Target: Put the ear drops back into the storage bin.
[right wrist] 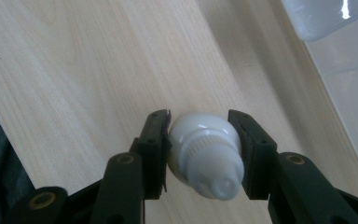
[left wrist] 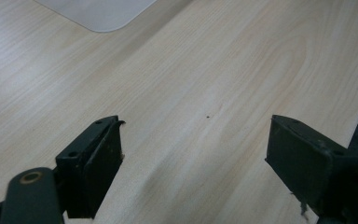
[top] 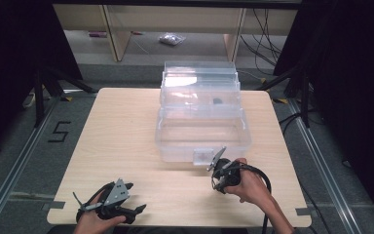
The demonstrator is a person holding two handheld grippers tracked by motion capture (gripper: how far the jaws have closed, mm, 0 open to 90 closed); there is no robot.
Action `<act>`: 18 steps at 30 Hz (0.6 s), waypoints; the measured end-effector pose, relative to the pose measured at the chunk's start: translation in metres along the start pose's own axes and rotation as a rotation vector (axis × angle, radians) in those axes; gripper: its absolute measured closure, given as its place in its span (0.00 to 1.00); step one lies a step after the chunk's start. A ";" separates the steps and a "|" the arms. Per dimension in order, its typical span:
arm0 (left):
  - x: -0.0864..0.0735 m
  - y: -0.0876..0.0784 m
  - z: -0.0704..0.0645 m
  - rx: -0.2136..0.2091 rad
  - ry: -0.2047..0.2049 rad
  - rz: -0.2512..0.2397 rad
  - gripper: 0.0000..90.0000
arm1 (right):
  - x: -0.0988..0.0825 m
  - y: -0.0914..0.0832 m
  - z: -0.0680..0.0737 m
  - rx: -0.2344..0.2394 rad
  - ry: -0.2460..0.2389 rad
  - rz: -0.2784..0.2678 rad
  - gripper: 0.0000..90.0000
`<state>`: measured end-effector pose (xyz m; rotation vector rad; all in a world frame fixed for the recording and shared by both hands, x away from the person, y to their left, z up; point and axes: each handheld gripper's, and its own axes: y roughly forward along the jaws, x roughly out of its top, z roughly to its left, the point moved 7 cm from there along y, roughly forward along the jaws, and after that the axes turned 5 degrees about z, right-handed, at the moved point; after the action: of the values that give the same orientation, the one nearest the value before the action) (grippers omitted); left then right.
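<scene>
White cap-shaped object (right wrist: 205,156): a small white plastic piece with a rounded dome, a ribbed collar and a narrower stub end; whether it is a bottle cap or a small bulb cannot be told. It sits clamped between the right gripper's two pads, over the table and just in front of the clear box's front wall.
Right gripper (right wrist: 199,128): jaws drawn together on the white object, one black pad pressed to each side of its dome. In the high view the gripper (top: 222,171) is held in the person's right hand (top: 246,185), just in front of the clear box's latch.
Left gripper (left wrist: 193,140): jaws standing wide apart with bare wood between them. In the high view it (top: 112,202) lies low near the table's front edge, well apart from the clear box and to the front left of it, held in the person's left hand (top: 92,222).
Table (top: 121,131): pale wood-grain top with rounded corners; the clear box stands on its far half.
Clear box (top: 202,119): transparent plastic storage case, lid raised, with tiered trays stepped back behind the open lower tub. A small dark item (top: 217,101) lies in an upper tray; what it is cannot be told.
Latch (top: 203,156): small clear tab at the middle of the box's front wall.
Floor mark (top: 58,131): a black digit 5 taped on the grey floor, left of the table and the box.
Plastic bag (top: 171,39): a small crumpled bag on the floor, far behind the box.
</scene>
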<state>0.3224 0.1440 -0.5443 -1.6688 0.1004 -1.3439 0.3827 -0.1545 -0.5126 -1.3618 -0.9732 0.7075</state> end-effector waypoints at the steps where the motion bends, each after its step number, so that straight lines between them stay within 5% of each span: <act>1: 0.000 0.000 0.000 0.000 0.002 0.005 0.20 | 0.000 -0.001 -0.001 0.000 0.003 -0.002 0.67; 3: -0.001 -0.001 0.002 0.009 0.024 0.020 0.20 | 0.000 -0.004 -0.003 -0.005 0.008 -0.001 0.67; 17: 0.000 0.000 0.000 0.000 -0.001 0.000 0.20 | 0.001 -0.027 -0.016 0.002 0.015 -0.017 0.67; 18: -0.002 -0.001 0.003 0.016 0.024 0.026 0.20 | 0.002 -0.029 -0.017 0.002 0.011 -0.017 0.67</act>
<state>0.3239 0.1470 -0.5448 -1.6327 0.1249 -1.3421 0.3947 -0.1640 -0.4828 -1.3527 -0.9738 0.6875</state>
